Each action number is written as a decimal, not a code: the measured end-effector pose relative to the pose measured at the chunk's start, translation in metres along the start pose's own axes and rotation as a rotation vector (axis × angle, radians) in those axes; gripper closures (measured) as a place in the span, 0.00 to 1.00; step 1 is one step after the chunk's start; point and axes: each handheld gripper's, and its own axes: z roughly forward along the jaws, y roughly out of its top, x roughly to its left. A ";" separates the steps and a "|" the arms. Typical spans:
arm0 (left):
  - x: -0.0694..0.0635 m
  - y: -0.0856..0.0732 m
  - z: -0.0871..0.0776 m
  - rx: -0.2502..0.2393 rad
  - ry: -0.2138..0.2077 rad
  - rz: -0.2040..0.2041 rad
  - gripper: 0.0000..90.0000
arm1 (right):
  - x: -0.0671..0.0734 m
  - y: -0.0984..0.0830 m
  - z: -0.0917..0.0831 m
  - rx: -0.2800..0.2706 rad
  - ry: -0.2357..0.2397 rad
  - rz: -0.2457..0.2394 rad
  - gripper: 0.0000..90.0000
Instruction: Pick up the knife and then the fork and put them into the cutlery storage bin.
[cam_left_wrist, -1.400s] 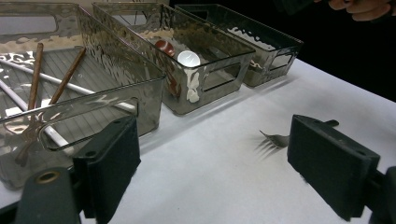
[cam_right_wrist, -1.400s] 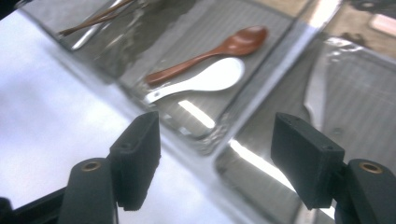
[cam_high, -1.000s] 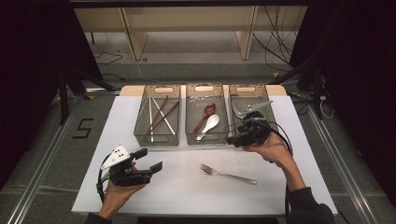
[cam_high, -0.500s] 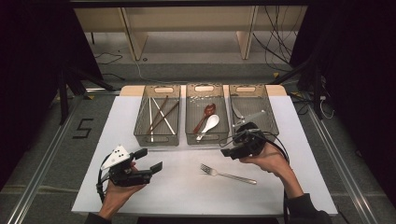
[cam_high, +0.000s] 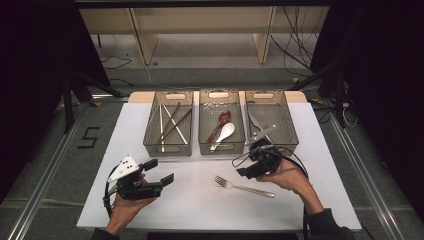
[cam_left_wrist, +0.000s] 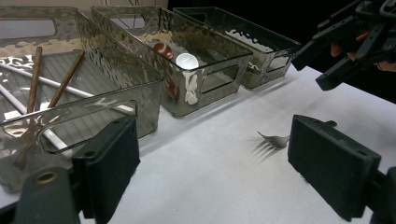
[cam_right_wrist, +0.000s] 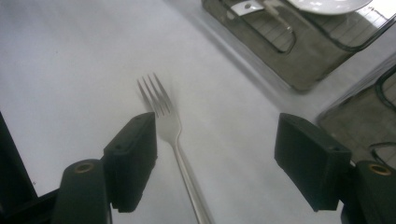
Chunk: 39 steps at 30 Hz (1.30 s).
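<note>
- Lying alone on the near part of the white table (cam_high: 320, 150), the fork (cam_high: 243, 186) is the one utensil outside the bins, tines to the left, handle trailing right and nearer.
- Sorting appears to be the logic of the layout: chopsticks (cam_high: 170, 122) fill the left bin (cam_high: 168, 148), spoons (cam_high: 221, 129) the middle bin (cam_high: 221, 148), and metal cutlery the right bin (cam_high: 286, 122), so the fork probably belongs there.
- Hovering just above and right of the fork, the right gripper (cam_right_wrist: 215, 158) has its jaws spread wide and empty, straddling the fork's neck, likely lined up for a pinch.
- Resting at the near left, well apart from the fork, the left gripper (cam_left_wrist: 212, 163) also stands spread and holds nothing, seemingly kept out of the way.
</note>
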 end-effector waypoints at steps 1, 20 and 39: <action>0.000 0.000 0.000 0.000 -0.001 0.000 0.18 | 0.001 0.000 0.002 0.006 0.002 -0.005 0.35; -0.001 0.000 0.000 -0.002 -0.001 0.002 0.18 | 0.014 -0.009 0.031 0.197 -0.004 -0.081 0.47; -0.001 0.000 -0.001 -0.004 -0.001 0.005 0.18 | 0.018 -0.015 0.046 0.267 -0.007 -0.103 0.65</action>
